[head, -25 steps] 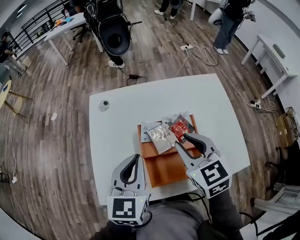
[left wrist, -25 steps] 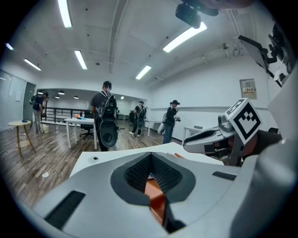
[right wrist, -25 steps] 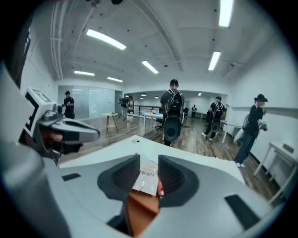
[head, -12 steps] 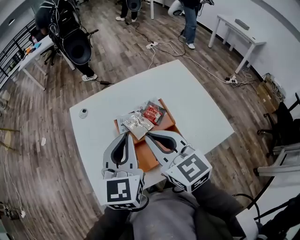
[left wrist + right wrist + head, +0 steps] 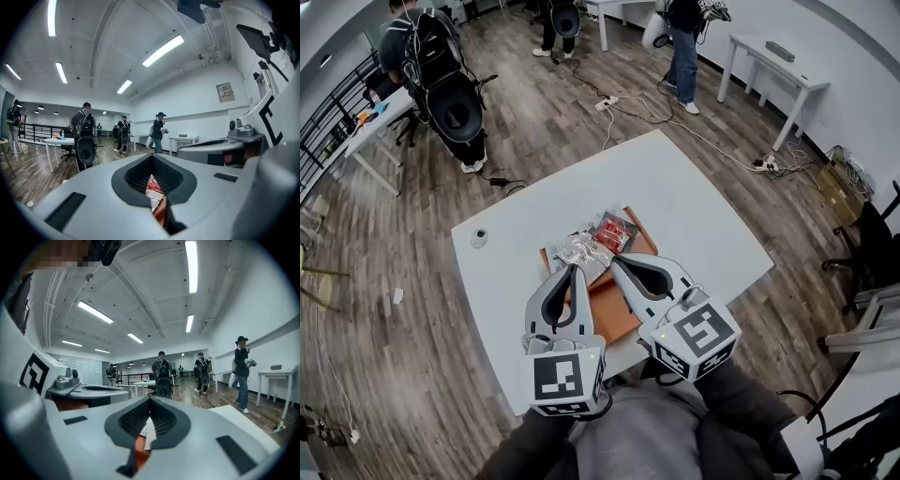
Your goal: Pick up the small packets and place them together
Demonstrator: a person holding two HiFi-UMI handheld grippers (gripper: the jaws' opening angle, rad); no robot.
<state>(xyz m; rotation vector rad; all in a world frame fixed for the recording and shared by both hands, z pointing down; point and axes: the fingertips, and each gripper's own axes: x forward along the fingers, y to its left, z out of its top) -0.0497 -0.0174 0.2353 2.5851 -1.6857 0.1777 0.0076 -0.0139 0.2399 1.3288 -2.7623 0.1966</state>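
left gripper [image 5: 574, 271] and right gripper [image 5: 618, 260] hang shut, empty; lowering them closed could shove the packets [image 5: 592, 246] off the orange tray [image 5: 607, 306].

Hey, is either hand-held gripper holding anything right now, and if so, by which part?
Nothing is held. The left hand-held gripper and the right hand-held gripper are both shut and empty; the packets lie on the orange tray.

Head view: high, steeply down on table [image 5: 703, 216]. Gripper views: close behind own jaws, roughly level, facing room; all share packets [image 5: 598, 246], orange board [image 5: 605, 309].
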